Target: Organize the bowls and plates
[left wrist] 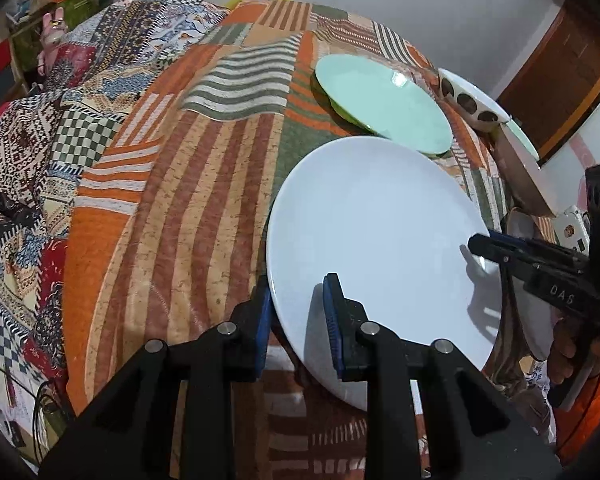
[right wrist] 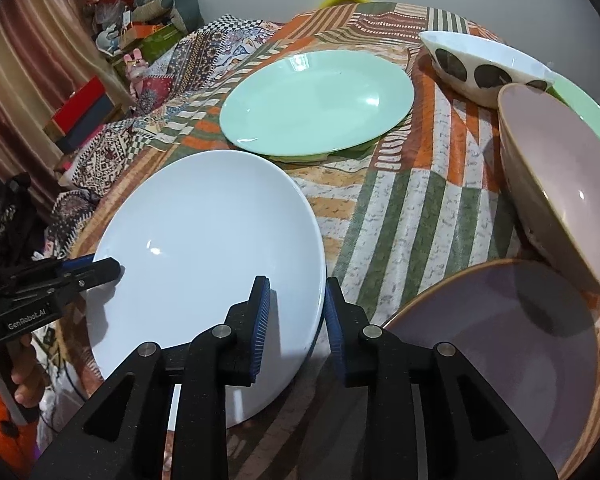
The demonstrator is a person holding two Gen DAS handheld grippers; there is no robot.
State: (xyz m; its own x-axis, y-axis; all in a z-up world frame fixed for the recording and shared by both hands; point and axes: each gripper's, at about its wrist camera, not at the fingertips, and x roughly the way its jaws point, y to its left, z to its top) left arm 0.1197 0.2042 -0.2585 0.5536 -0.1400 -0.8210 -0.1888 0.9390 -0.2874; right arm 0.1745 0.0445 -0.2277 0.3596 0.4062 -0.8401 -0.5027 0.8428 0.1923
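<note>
White plate [right wrist: 204, 264], lower left of the right wrist view: your left gripper [left wrist: 300, 312] and right gripper [right wrist: 296, 312] each pinch opposite rims, likely to lift it level toward the green plate [right wrist: 316, 100].

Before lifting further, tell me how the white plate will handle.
The white plate looks rigid and glazed, so probably slippery and breakable. The left tongs and right tongs pinch only opposite rims, so it may tilt or slide out.
</note>
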